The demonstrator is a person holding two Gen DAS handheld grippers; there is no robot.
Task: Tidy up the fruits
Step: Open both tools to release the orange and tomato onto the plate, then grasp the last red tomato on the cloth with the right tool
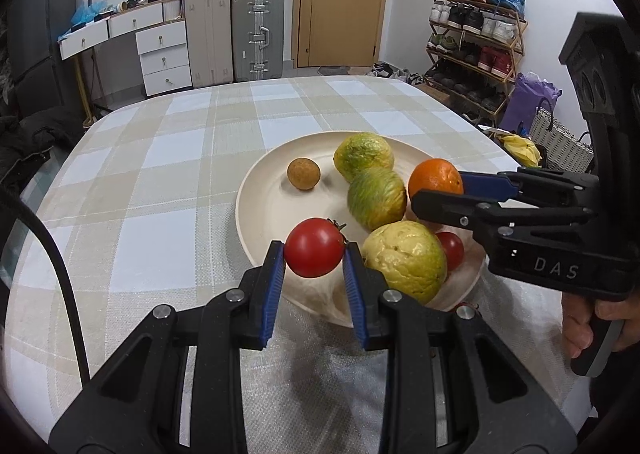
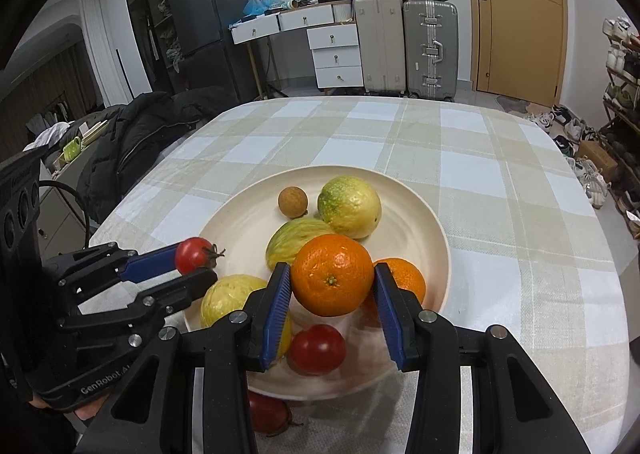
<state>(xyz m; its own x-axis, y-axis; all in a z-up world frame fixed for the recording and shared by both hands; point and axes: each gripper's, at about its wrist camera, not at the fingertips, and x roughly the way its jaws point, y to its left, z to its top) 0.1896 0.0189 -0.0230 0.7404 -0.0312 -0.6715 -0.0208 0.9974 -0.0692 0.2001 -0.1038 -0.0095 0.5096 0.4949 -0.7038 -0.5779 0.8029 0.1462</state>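
A cream plate point(image 1: 264, 189) point(image 2: 416, 221) on the checked tablecloth holds several fruits: two green-yellow ones point(image 1: 363, 156) point(image 2: 349, 205), a small brown round one point(image 1: 304, 173) point(image 2: 293, 202), a pale yellow one point(image 1: 405, 260) point(image 2: 230, 300), a tomato point(image 2: 318, 350) and a second orange point(image 2: 406, 280). My left gripper point(image 1: 314, 254) point(image 2: 196, 268) is shut on a red tomato point(image 1: 314, 247) point(image 2: 195, 254), held over the plate's near-left rim. My right gripper point(image 2: 331, 286) point(image 1: 436, 189) is shut on an orange point(image 2: 332, 274) point(image 1: 435, 177), held above the plate.
A dark red fruit point(image 2: 266, 412) lies on the cloth just off the plate's near edge. The table point(image 1: 168, 157) is covered in a beige-and-white check. Behind it are suitcases point(image 1: 256, 33), white drawers, a door, a shoe rack point(image 1: 476, 41) and a dark jacket point(image 2: 132, 141).
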